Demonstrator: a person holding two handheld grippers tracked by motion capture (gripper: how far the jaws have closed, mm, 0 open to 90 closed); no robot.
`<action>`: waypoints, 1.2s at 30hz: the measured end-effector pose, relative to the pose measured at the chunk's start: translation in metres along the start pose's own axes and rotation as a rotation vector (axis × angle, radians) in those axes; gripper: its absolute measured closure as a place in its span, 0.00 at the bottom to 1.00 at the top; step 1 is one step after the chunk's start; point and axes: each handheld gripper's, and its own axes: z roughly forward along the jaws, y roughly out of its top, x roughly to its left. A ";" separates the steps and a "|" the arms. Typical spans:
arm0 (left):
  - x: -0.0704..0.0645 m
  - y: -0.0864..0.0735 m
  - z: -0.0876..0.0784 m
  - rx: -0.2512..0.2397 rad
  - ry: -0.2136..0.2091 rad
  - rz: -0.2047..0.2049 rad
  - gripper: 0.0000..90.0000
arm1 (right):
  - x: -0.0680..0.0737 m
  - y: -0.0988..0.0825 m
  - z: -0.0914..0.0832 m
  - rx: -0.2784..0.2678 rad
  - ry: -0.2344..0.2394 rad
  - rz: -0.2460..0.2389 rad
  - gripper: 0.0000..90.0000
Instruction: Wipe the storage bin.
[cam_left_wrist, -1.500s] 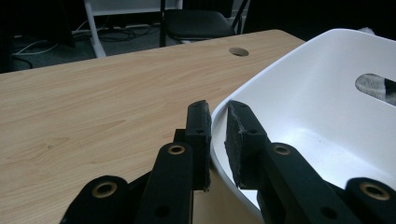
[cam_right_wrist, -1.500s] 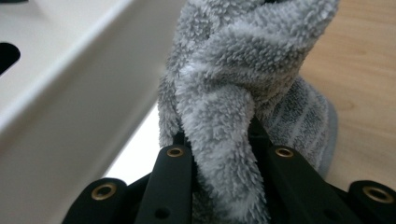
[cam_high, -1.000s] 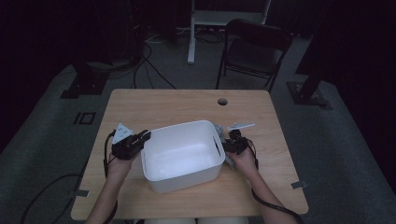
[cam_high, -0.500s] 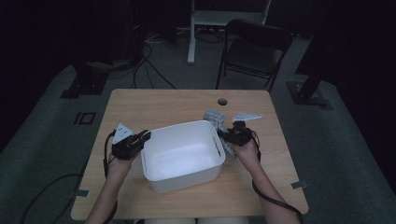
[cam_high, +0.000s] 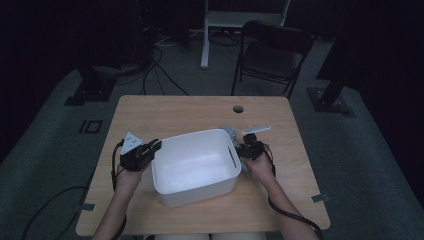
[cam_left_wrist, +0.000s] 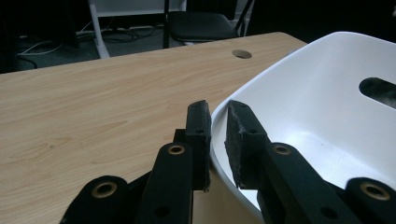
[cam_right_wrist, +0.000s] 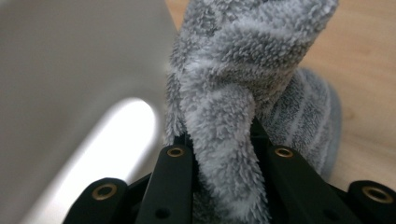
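The right tongs (cam_right_wrist: 219, 140) are squeezing a fluffy grey towel (cam_right_wrist: 243, 70) just outside the white tub (cam_high: 195, 165) on the bench (cam_high: 175, 110). The left tongs (cam_left_wrist: 217, 135) are pinching the tub's rim. The towel is hanging long-ways, up and down. It might be catching on the rim or slipping out and falling beside the tub.

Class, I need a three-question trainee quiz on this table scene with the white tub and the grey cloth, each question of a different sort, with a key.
1. True or false: the left gripper is clamped on the white tub's rim.
2. What does the right gripper hold?
3. The grey fluffy cloth is: A inside the tub, B outside the tub beside its wall, C on the chair.

Key: 1 true; 2 the grey fluffy cloth; 3 B.
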 end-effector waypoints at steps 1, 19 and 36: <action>0.000 0.000 0.000 0.001 0.000 0.001 0.88 | -0.002 -0.002 0.002 0.001 0.008 0.013 0.87; 0.001 0.000 -0.001 0.007 -0.009 0.013 0.88 | 0.009 -0.010 -0.059 -0.097 0.003 -0.006 0.87; 0.001 0.000 -0.001 0.006 -0.005 0.012 0.88 | 0.058 -0.040 -0.148 -0.213 0.017 -0.055 0.87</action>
